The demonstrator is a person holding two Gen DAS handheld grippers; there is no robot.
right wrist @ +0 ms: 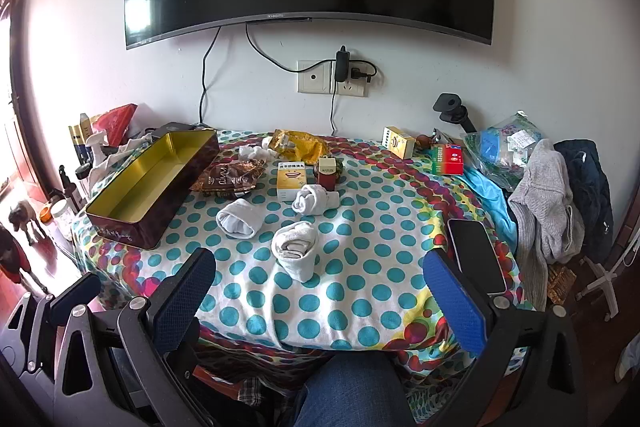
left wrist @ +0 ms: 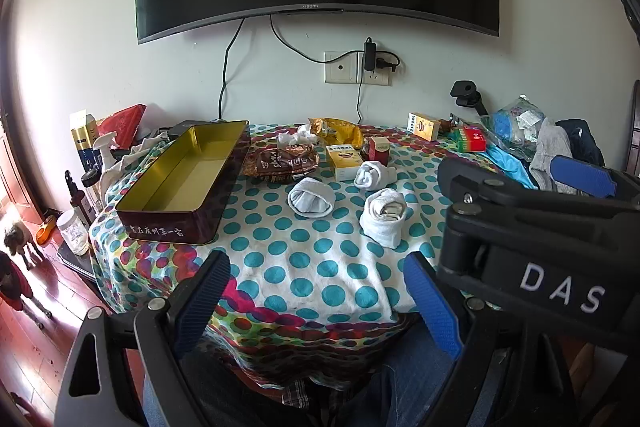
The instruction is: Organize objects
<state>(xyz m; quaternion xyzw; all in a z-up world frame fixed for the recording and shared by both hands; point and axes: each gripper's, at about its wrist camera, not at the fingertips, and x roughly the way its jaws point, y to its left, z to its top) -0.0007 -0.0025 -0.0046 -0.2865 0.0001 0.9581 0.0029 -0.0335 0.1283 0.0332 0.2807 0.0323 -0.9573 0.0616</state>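
Three rolled white socks lie mid-table: one on the left (left wrist: 311, 196) (right wrist: 237, 223), one at the back (left wrist: 370, 175) (right wrist: 314, 199), one nearest (left wrist: 384, 217) (right wrist: 295, 247). An open, empty dark red tin with a gold inside (left wrist: 188, 183) (right wrist: 154, 183) stands at the left. My left gripper (left wrist: 316, 301) is open and empty at the table's front edge. My right gripper (right wrist: 320, 301) is open and empty, also at the front edge; its body shows at the right of the left wrist view (left wrist: 532, 227).
The table has a dotted cloth (right wrist: 360, 267). Behind the socks lie a brown snack bag (right wrist: 228, 181), a yellow box (right wrist: 291, 179), a small red box (right wrist: 327, 175) and a yellow bag (right wrist: 298, 143). A phone (right wrist: 476, 253) lies at the right edge beside piled clothes (right wrist: 548, 203). Bottles (left wrist: 80, 195) stand left.
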